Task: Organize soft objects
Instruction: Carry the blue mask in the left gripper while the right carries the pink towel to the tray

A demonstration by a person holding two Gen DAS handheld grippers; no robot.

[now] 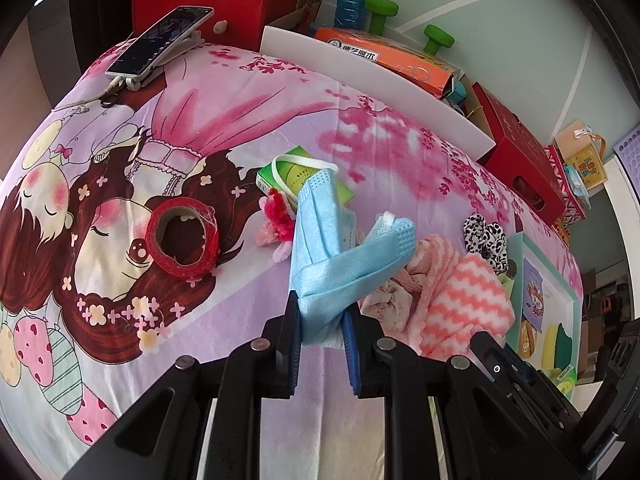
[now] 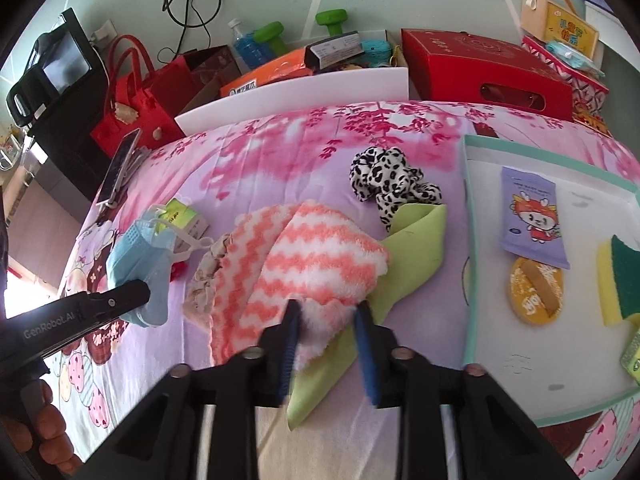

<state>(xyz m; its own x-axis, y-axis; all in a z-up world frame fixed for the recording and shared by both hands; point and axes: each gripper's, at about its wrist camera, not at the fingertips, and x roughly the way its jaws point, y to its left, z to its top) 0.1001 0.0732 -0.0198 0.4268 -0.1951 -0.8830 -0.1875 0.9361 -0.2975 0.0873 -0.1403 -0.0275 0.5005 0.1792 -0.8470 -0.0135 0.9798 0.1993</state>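
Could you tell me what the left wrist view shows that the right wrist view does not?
Only the left wrist view shows the red tape roll and the left gripper shut on the blue face mask from above. Only the right wrist view shows the whole tray with the purple packet, and the right gripper with the striped towel between its fingers. Both share the mask, the towel, the leopard-print scrunchie and the phone.

I see a fluffy striped cloth towel (image 2: 304, 256), a thin non-woven blue mask (image 1: 320, 248), and my grippers' matt black plastic fingers (image 1: 290, 320).
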